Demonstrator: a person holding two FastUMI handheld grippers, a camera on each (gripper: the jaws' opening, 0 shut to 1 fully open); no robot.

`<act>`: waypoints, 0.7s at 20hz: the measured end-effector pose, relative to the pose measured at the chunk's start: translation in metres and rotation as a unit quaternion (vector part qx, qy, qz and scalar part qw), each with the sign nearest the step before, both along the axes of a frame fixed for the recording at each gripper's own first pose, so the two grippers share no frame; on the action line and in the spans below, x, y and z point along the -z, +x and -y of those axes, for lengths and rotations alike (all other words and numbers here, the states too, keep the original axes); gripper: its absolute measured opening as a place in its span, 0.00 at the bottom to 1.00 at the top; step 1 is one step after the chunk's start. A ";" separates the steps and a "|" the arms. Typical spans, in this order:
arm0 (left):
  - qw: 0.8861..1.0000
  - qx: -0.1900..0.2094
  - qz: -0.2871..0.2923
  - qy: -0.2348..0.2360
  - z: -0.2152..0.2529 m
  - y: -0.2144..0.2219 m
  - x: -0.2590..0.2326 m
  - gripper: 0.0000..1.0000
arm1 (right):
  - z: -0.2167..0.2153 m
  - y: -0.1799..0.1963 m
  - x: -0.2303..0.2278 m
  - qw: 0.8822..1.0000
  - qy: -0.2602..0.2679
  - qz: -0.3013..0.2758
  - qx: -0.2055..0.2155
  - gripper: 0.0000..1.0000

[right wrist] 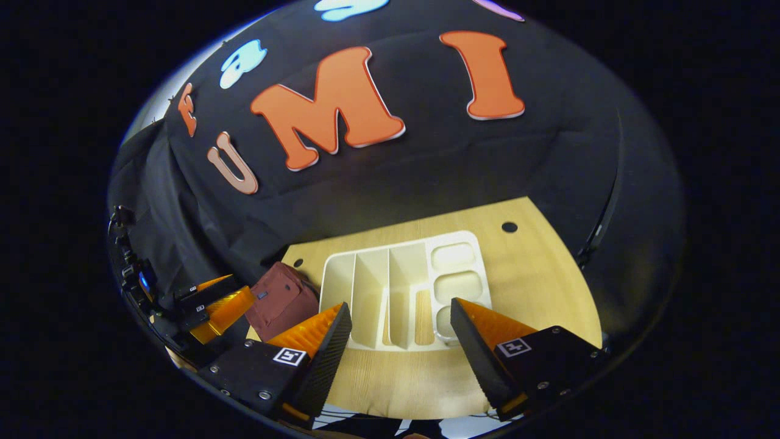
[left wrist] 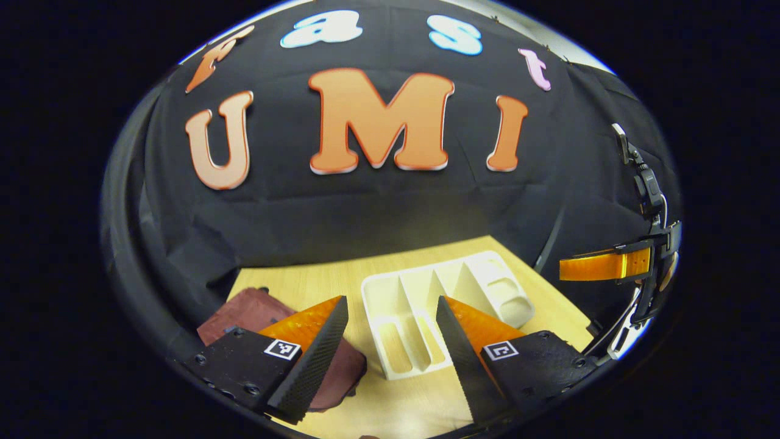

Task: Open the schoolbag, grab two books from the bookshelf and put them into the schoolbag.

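In the left gripper view, the left claw [left wrist: 390, 332] hangs above the light wooden counter [left wrist: 317, 283] with its two fingers wide apart and nothing between them. Under its left finger lies the dark red fabric schoolbag [left wrist: 244, 308], flat on the counter near the left edge; the finger covers a part of it, and whether its zipper is open cannot be told. Just beside the schoolbag, to the right, stands the white plastic bookshelf [left wrist: 487, 274], a tray-like rack with several long upright slots and rounded compartments at its far right end; no book is seen in its slots. At the right edge of this view the right claw [left wrist: 600, 268] shows farther off, with one finger pointing toward the bookshelf. In the right gripper view, the right claw [right wrist: 399, 338] is above the near edge of the counter [right wrist: 536, 268], its fingers also spread wide and holding nothing. The bookshelf [right wrist: 372, 274] lies straight ahead between the two fingers, and its slots look empty here too. The schoolbag [right wrist: 280, 299] sits touching the left side of the bookshelf, close to the black cloth wall [right wrist: 426, 177]. The left claw [right wrist: 222, 302] appears at the lower left of this view, near the schoolbag, and a small dark round hole [right wrist: 509, 227] is in the counter behind the bookshelf.
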State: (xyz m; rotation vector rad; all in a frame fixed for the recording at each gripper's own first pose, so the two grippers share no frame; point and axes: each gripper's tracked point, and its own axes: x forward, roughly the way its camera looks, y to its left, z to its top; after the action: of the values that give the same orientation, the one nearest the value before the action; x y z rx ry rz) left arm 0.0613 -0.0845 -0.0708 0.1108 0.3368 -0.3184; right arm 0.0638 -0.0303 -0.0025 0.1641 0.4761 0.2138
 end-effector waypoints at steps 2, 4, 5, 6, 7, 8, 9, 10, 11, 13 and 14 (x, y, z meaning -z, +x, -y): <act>0.999 -0.009 0.039 -0.011 -0.001 -0.001 -0.007 0.93 | 0.009 -0.001 -0.027 0.998 -0.028 0.056 0.009 0.98; 0.996 -0.016 0.080 -0.017 -0.002 -0.003 -0.013 0.93 | 0.018 0.000 -0.050 0.991 -0.059 0.118 0.026 0.97; 0.995 -0.014 0.096 -0.019 0.001 -0.006 -0.014 0.93 | 0.020 0.003 -0.056 0.986 -0.070 0.148 0.037 0.97; 0.994 -0.012 0.106 -0.020 0.002 -0.010 -0.014 0.93 | 0.022 0.003 -0.064 0.981 -0.074 0.173 0.045 0.97; 0.993 -0.008 0.118 -0.022 0.003 -0.013 -0.019 0.93 | 0.024 0.002 -0.073 0.976 -0.077 0.196 0.053 0.97; 0.992 -0.006 0.127 -0.025 0.003 -0.015 -0.023 0.93 | 0.026 0.001 -0.078 0.971 -0.080 0.216 0.062 0.97; 0.991 -0.004 0.130 -0.026 0.002 -0.015 -0.024 0.93 | 0.027 0.001 -0.081 0.968 -0.083 0.228 0.070 0.97; 0.991 -0.003 0.128 -0.024 0.002 -0.013 -0.024 0.94 | 0.026 0.000 -0.082 0.966 -0.086 0.232 0.074 0.97; 0.992 -0.005 0.126 -0.023 0.001 -0.012 -0.023 0.92 | 0.024 -0.001 -0.081 0.966 -0.086 0.233 0.073 0.97; 0.992 -0.005 0.122 -0.024 0.002 -0.011 -0.024 0.92 | 0.024 -0.003 -0.076 0.968 -0.085 0.226 0.070 0.97; 0.992 -0.004 0.121 -0.025 0.003 -0.011 -0.024 0.92 | 0.024 -0.005 -0.074 0.969 -0.083 0.224 0.070 0.97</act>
State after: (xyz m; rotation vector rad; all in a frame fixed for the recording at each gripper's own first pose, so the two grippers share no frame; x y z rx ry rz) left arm 0.0507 -0.0878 -0.0465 0.0972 0.0884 -0.3007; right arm 0.0585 -0.0545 0.0714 -0.0182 0.0312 0.0677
